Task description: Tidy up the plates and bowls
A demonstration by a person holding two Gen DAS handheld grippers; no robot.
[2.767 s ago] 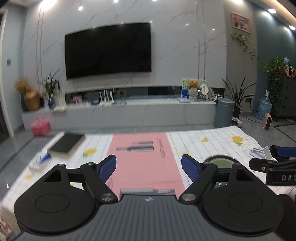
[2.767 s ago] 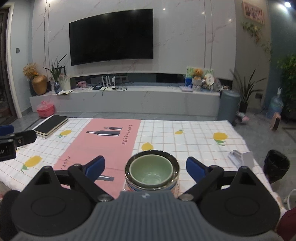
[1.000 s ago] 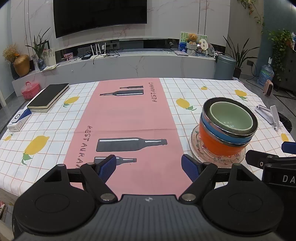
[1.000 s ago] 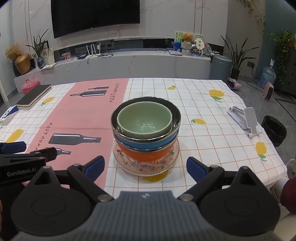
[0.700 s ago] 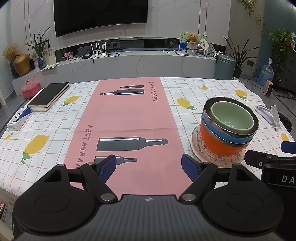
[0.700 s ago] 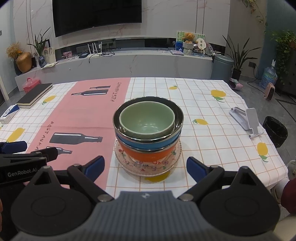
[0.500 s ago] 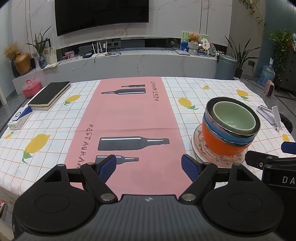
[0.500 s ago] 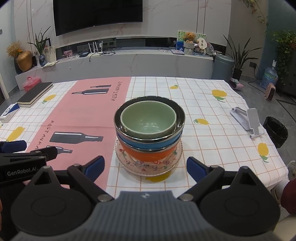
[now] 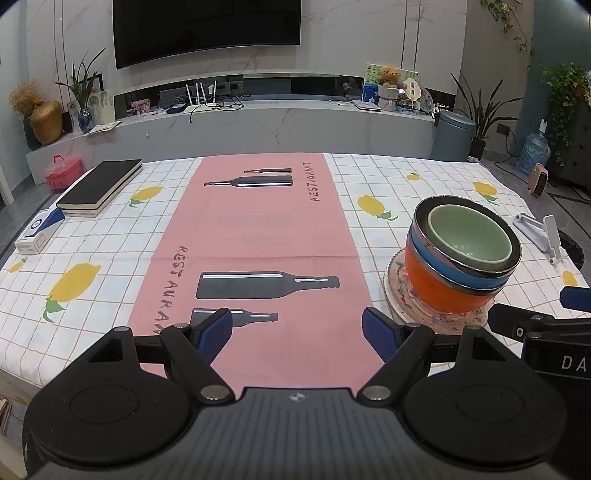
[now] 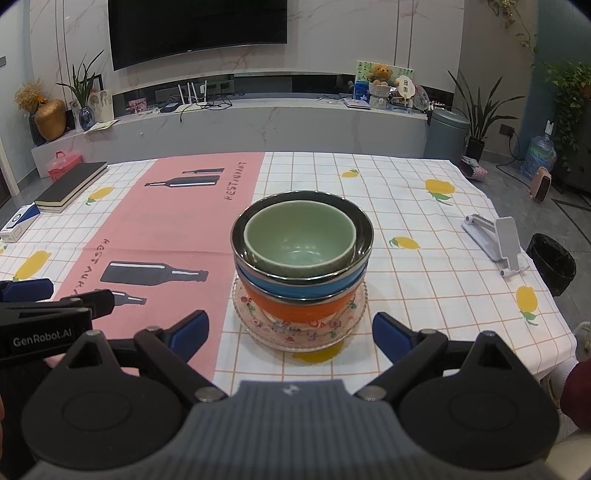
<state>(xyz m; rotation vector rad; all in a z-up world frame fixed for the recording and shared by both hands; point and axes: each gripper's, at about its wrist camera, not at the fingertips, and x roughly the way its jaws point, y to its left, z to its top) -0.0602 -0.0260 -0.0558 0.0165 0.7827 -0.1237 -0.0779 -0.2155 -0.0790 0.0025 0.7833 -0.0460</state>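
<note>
- Nearest, the right gripper (image 10: 290, 332) hovers low over the near table edge with its blue-padded fingers (image 10: 190, 332) spread wide and nothing between them.
- Just ahead of it sits the stack: a clear floral plate (image 10: 299, 326) on the cloth, an orange bowl (image 10: 303, 308) on the plate, a blue bowl (image 10: 301, 286) with a metal rim nested in that, and a pale green bowl (image 10: 299, 242) innermost, sitting slightly tilted.
- Left of the stack, the left gripper (image 9: 297, 330) is likewise released, its jaws wide apart and empty, above the pink runner (image 9: 258, 229) printed with dark bottles.
- From the left wrist view, the right gripper's black finger tip lies just beside the plate's near rim; whether they touch I cannot tell.
- Under everything, the tablecloth (image 10: 406, 206) is a white grid pattern with yellow lemons.
- Right of the stack, near the table's right edge, stands a white folding phone stand (image 10: 498, 236), well apart from the bowls.
- At the far left corner lie a black book (image 9: 99, 186) and, nearer the edge, a small blue-and-white box (image 9: 38, 229).
- Beyond the table, a long marble console (image 9: 258, 127) carries a teddy bear (image 9: 389, 77) and small clutter, with a big dark television (image 9: 207, 31) on the wall above.
</note>
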